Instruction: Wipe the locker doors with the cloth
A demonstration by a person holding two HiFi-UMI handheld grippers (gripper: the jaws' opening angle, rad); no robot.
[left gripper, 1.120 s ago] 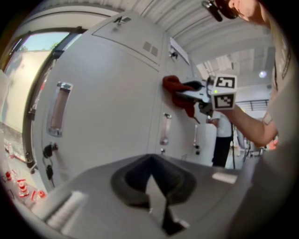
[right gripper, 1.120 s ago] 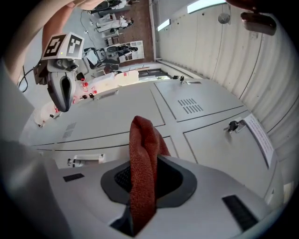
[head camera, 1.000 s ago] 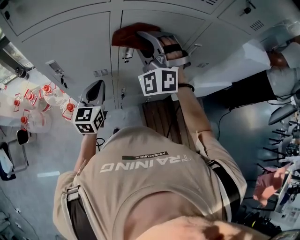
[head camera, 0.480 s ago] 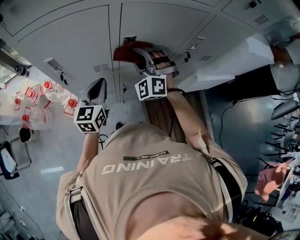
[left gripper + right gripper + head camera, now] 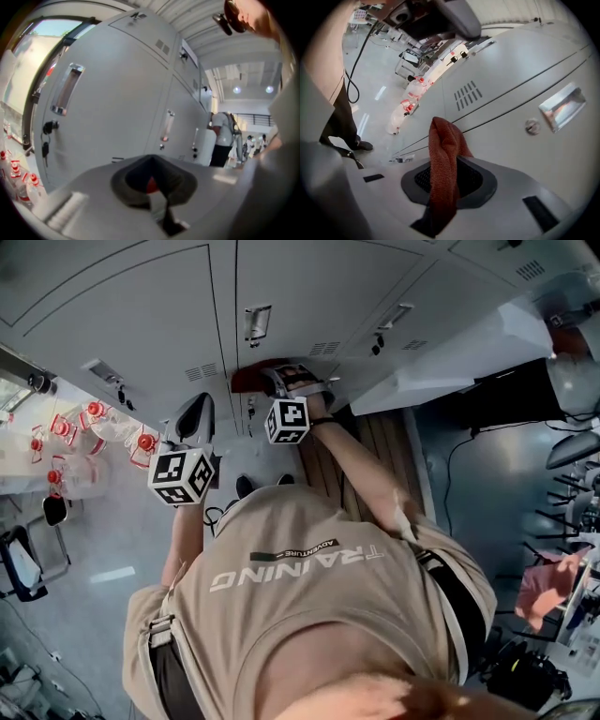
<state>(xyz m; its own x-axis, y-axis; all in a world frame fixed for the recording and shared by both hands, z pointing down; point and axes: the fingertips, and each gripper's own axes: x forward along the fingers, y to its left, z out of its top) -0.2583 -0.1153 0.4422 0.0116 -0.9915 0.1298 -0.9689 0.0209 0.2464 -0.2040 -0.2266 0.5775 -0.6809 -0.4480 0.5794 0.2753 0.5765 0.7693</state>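
The right gripper is clenched on a rust-red woven cloth and presses it against the pale grey metal locker door. In the head view the cloth now sits at six o'clock from that door's recessed chrome handle, close to the door's left edge. A second ago it lay at twelve o'clock from the same handle, so the stroke has run down the door past it. In the right gripper view the cloth stands up out of the jaws as a narrow fold, with a bank of vent slots at one o'clock and a round lock at three o'clock.

I judge the upper part of this door covered and the strip below, toward the floor, still to be wiped. The neighbouring doors look untouched by this pass.

The left gripper hangs apart at eight o'clock from the cloth, its jaws together with nothing between them, facing the next door along.
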